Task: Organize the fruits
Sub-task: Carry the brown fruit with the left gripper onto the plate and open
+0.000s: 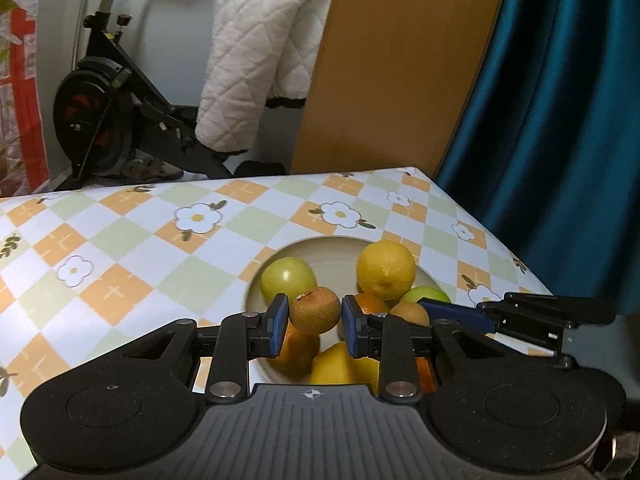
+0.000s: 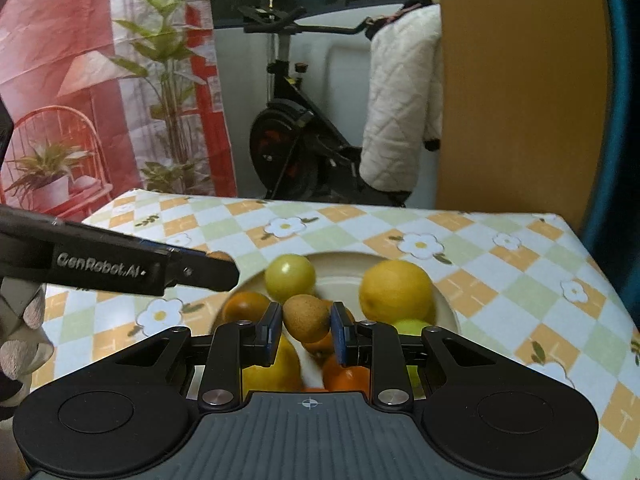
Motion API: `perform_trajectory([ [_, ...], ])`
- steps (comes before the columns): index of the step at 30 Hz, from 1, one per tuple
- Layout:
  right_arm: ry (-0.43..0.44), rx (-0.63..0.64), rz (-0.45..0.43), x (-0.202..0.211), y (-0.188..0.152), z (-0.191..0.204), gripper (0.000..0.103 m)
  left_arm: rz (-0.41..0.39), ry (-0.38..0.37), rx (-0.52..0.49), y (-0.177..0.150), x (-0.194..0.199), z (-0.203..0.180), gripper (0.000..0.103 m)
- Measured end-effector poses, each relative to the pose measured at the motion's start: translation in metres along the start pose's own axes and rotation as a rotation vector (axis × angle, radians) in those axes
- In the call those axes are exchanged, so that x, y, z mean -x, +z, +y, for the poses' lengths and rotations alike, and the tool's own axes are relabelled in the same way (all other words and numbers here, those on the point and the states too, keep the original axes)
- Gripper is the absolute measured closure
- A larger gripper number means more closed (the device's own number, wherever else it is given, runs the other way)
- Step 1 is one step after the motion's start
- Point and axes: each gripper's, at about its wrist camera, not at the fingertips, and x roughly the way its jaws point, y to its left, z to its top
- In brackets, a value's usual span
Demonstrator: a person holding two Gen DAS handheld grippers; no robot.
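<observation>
A cream plate (image 1: 320,246) (image 2: 340,260) on the checked tablecloth holds a green apple (image 1: 288,278) (image 2: 290,276), a lemon (image 1: 386,268) (image 2: 396,290), oranges (image 1: 296,350) (image 2: 246,306) and more fruit. My left gripper (image 1: 314,318) is shut on a brown kiwi (image 1: 315,310), held just above the plate. My right gripper (image 2: 306,328) is shut on another brown kiwi (image 2: 306,318), also above the plate. The right gripper's fingers (image 1: 456,312) show at the right in the left wrist view. The left gripper's arm (image 2: 120,264) shows at the left in the right wrist view.
The table (image 1: 120,240) (image 2: 500,264) ends at its far edge and right corner. Behind it stand an exercise bike (image 1: 112,112) (image 2: 288,148), a white quilted jacket (image 1: 256,60), a wooden panel (image 1: 392,72) and a teal curtain (image 1: 560,120).
</observation>
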Motion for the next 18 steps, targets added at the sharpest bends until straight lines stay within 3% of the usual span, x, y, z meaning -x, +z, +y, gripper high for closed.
perform_trajectory([
  [18,0.012,-0.006,0.021,-0.010,-0.006,-0.006,0.079,0.068,-0.022,-0.014,0.007,-0.036,-0.005,0.073],
])
